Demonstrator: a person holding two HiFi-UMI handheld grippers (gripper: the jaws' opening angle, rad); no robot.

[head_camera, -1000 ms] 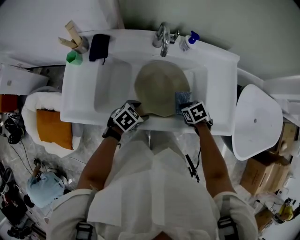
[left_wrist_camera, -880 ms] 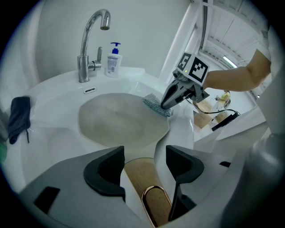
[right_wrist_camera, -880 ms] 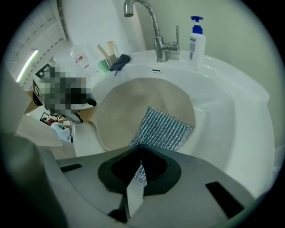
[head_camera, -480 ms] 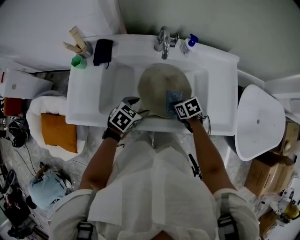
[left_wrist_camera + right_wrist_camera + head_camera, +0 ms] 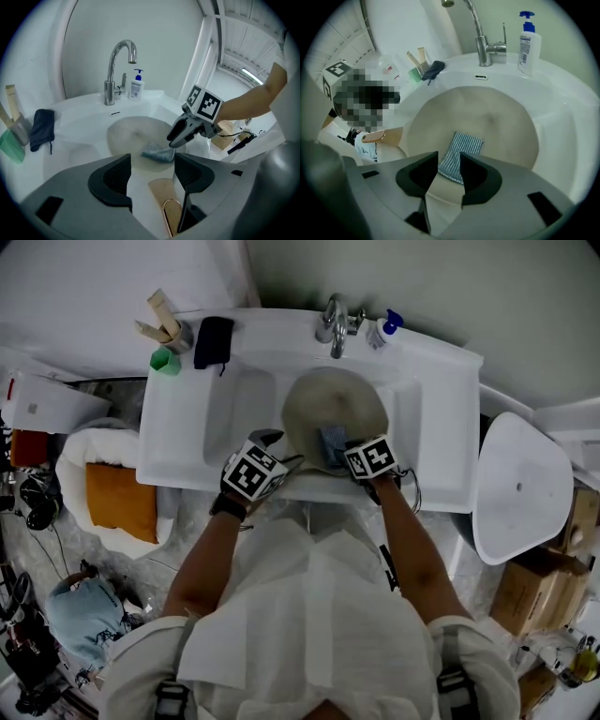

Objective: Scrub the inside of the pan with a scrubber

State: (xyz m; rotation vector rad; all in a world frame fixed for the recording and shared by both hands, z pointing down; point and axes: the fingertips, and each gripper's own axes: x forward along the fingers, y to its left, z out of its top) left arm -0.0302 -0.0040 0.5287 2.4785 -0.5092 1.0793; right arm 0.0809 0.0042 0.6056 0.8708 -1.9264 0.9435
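Observation:
A round beige pan (image 5: 323,404) sits in the white sink basin. A blue-grey scrubber (image 5: 333,444) lies flat on its near inner side. My right gripper (image 5: 349,448) hovers over the scrubber's near end (image 5: 461,150). Its jaws are opening, and the scrubber's edge shows in the gap between them without being pressed. My left gripper (image 5: 272,451) is at the pan's near-left rim, jaws apart. The pan's beige handle (image 5: 164,197), tipped with gold, runs under the gap between them, clear of the left pad.
A chrome faucet (image 5: 336,320) and a soap pump bottle (image 5: 384,326) stand behind the basin. On the sink's left ledge are a dark cloth (image 5: 214,341), a green cup (image 5: 167,360) and a utensil holder (image 5: 169,326). A white bin lid (image 5: 520,488) is to the right.
My right gripper carried the scrubber left from the pan's right rim into the pan, and its jaws have parted. The left gripper has hardly moved.

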